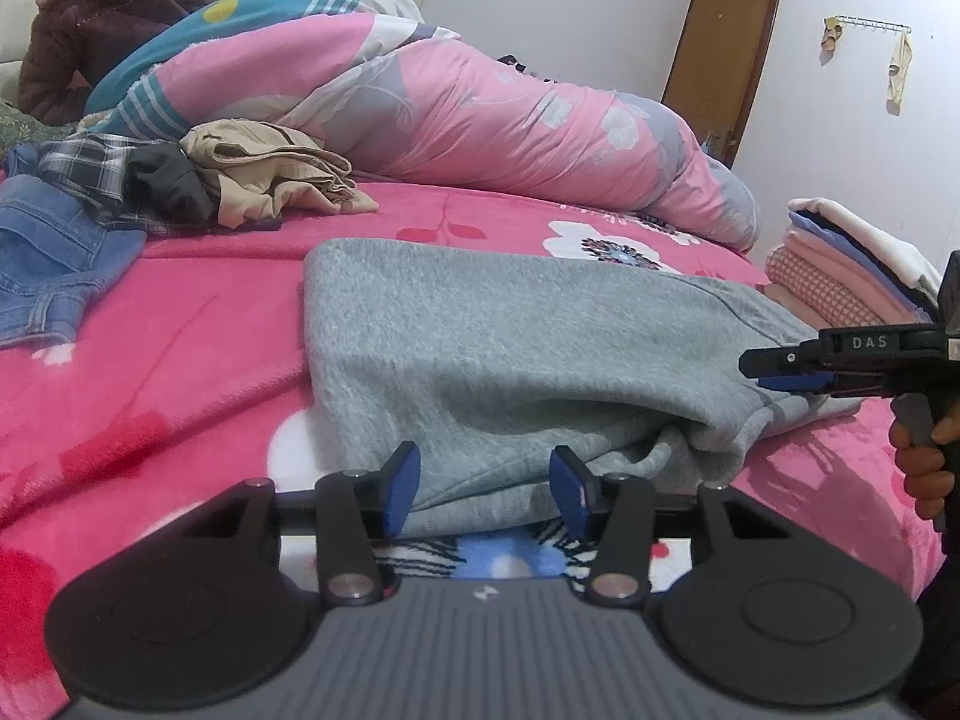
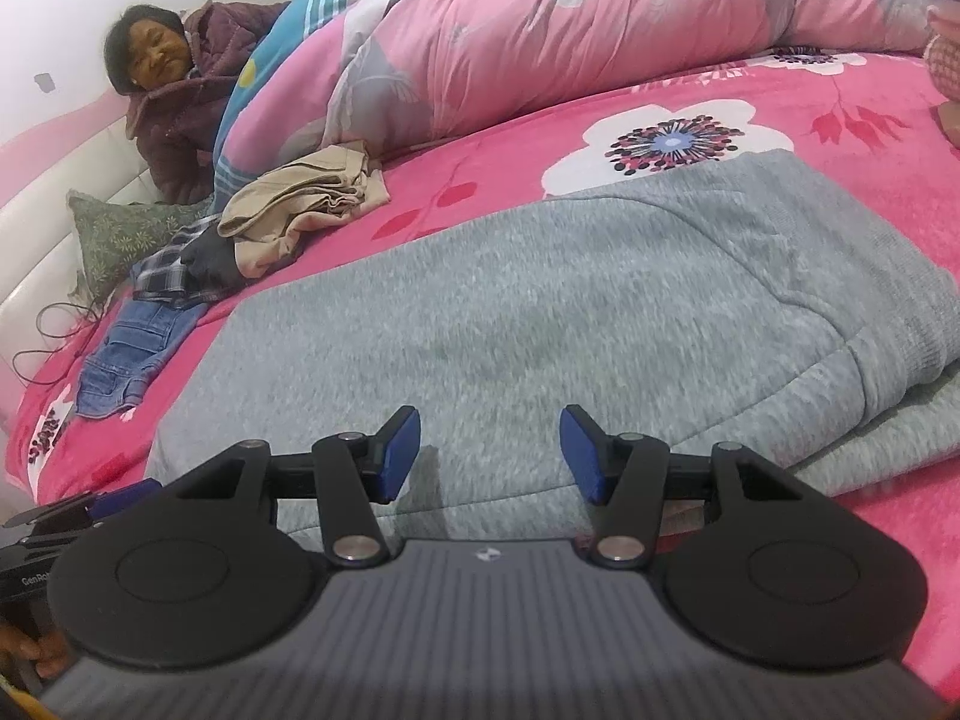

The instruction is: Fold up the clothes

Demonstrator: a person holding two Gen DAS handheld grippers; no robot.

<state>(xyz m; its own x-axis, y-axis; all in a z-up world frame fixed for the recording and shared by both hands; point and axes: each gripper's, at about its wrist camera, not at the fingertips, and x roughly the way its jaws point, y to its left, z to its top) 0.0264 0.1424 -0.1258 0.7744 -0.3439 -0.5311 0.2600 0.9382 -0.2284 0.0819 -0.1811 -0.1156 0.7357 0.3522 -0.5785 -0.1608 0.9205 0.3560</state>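
Grey sweatshirt (image 1: 510, 348) folded on pink blanket (image 1: 180, 360), near hem between left tool (image 1: 485, 489) pads, both tools half-open, gripping nothing

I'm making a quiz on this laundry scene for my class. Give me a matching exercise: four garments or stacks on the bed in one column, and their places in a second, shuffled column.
Things
1. grey sweatshirt
2. blue jeans
3. beige garment
4. folded stack

Places
A. crumpled against the pink quilt
B. at the bed's right edge, neatly piled
C. spread directly in front of both grippers
D. at the far left, beside a plaid shirt

Pairs: 1-C, 2-D, 3-A, 4-B
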